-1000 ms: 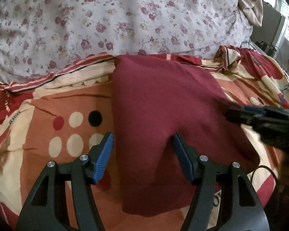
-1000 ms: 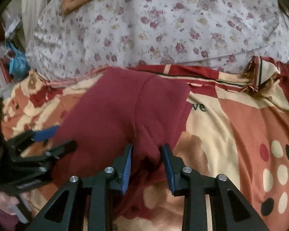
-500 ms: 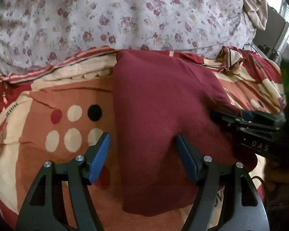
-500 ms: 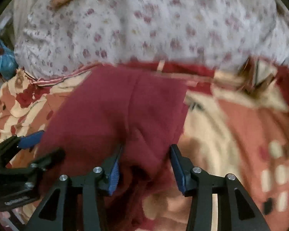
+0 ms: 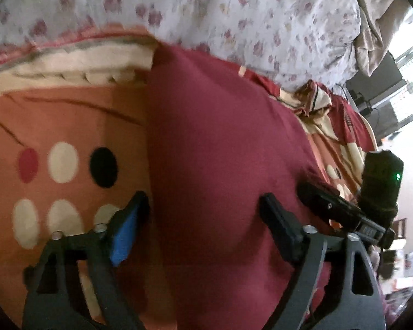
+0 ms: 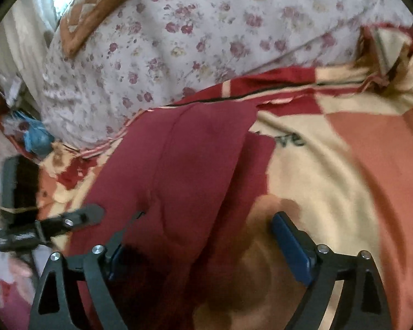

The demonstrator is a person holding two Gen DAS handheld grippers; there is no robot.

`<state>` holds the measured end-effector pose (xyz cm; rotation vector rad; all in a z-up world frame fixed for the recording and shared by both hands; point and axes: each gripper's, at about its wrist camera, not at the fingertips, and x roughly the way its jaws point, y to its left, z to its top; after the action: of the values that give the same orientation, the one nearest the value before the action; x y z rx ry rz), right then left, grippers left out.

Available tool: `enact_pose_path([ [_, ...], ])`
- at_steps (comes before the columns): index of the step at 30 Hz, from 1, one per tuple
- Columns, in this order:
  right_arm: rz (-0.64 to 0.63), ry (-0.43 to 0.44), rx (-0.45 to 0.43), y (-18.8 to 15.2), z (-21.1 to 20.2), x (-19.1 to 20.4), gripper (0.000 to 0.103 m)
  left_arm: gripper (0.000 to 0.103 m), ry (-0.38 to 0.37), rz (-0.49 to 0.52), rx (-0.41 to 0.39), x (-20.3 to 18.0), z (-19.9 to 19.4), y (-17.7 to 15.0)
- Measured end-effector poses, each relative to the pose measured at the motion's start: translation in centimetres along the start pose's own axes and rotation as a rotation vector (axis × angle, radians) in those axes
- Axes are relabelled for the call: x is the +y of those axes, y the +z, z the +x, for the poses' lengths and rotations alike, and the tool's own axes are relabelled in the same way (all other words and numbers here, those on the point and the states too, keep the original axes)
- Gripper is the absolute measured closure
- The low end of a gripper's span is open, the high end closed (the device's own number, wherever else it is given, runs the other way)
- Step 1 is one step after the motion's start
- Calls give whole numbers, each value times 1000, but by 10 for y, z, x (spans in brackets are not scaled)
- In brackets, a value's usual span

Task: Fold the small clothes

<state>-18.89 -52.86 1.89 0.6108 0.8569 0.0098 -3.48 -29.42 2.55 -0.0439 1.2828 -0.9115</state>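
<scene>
Maroon garment (image 5: pixel 220 165) lying folded on patterned blanket (image 5: pixel 68 126) of bed, floral sheet (image 5: pixel 206 8) behind. Left tool (image 5: pixel 203 211) straddling garment's left edge, jaws just been opening wide, gripping nothing. Right tool (image 6: pixel 209 220) hovering over garment's right edge, jaws likewise just been opening wide, cloth lying loose between pads, not pinched.

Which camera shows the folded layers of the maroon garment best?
The right wrist view: the maroon garment shows its overlapping fold edges and one side border against the blanket. The left wrist view shows only a smooth, blurred top face, no layers.
</scene>
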Motion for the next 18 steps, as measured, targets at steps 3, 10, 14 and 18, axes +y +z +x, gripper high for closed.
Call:
enact_pose_path([
  [3, -11, 54, -3, 6, 9, 0, 13, 9, -28, 11, 10, 1, 5, 1],
  [10, -117, 71, 33, 16, 18, 27, 46, 20, -7, 105, 0, -19, 5, -4],
  [14, -89, 148, 12, 17, -9, 41, 54, 37, 4, 141, -50, -33, -28, -15],
  [18, -137, 188, 24, 5, -42, 78, 54, 37, -9, 124, -78, -37, -77, -40],
])
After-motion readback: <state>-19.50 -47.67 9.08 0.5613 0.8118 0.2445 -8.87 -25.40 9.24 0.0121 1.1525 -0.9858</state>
